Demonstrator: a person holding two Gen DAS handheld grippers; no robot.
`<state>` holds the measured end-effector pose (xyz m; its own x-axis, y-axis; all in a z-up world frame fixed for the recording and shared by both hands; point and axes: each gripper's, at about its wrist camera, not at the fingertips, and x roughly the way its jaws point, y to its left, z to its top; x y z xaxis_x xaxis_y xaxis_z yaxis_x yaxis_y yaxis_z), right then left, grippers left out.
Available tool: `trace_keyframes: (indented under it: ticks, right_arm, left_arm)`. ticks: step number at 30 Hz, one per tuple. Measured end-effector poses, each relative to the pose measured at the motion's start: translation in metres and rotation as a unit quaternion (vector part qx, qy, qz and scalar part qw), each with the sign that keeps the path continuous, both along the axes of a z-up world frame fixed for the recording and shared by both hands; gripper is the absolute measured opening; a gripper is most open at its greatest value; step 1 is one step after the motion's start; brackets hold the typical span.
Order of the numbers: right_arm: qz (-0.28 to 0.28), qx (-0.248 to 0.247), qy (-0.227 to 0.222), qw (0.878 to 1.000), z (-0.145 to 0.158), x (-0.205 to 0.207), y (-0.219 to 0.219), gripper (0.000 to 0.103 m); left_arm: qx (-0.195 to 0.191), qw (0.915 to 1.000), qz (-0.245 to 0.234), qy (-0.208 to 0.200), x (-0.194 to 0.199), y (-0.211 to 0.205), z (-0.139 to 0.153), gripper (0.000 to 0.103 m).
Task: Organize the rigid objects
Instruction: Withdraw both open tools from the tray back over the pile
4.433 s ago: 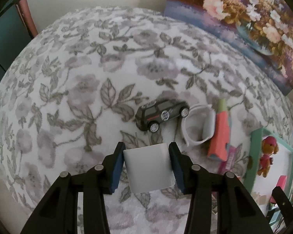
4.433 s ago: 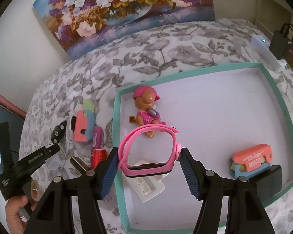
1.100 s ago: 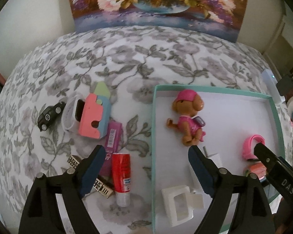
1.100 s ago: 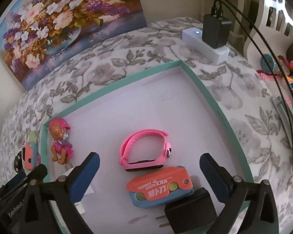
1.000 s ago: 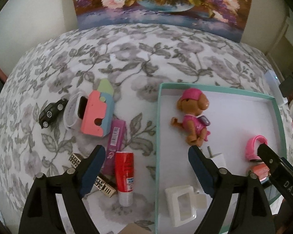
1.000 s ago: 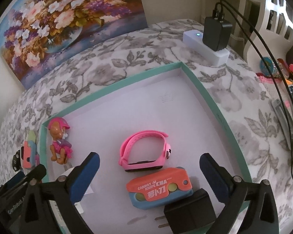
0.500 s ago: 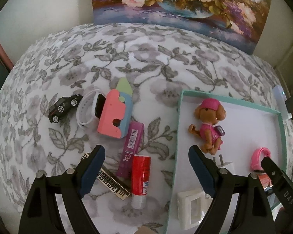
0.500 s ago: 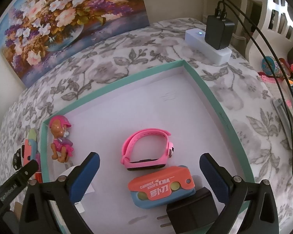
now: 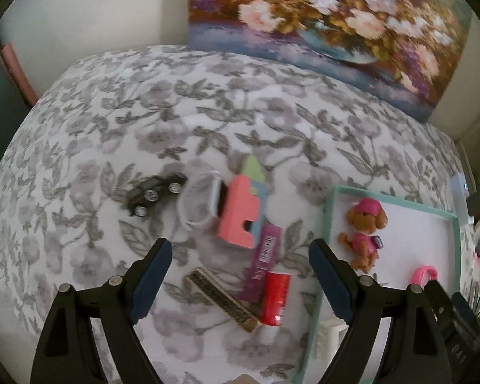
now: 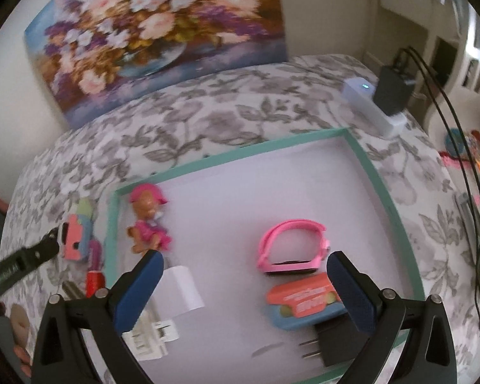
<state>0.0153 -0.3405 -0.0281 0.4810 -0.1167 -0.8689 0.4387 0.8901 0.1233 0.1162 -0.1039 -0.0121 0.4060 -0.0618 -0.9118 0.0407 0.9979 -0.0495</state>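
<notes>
cloth (image 9: 208, 102): white-ish with grey flowers and leaves all over
tray (image 10: 396, 224): teal rim, plain white inside
dog figure (image 10: 148, 220): tan-brown with a hot pink cap and outfit
watch in the tray (image 10: 291, 246): bubblegum pink band, black face
cutter in the tray (image 10: 304, 300): coral on top, blue underneath
plug (image 10: 332, 339): black
toy car (image 9: 153, 193): black
tube (image 9: 275, 297): red
painting (image 9: 329, 22): pink and white blossoms, purple and gold behind
gripper pads (image 9: 150, 275): dark blue on black arms
</notes>
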Motion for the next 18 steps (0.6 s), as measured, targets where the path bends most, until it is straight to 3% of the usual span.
trace_keyframes:
  ticks: [12, 18]
  right_arm:
    - [0.081, 0.012, -0.005, 0.997, 0.004, 0.019, 0.076, 0.103]
    - [0.102, 0.025, -0.005, 0.995, 0.003, 0.027, 0.104, 0.103]
  left_arm:
    - [-0.002, 0.9954, 0.095, 0.001, 0.003, 0.091, 0.016, 0.088]
    - [-0.008, 0.9932, 0.116, 0.005, 0.0, 0.116, 0.017, 0.088]
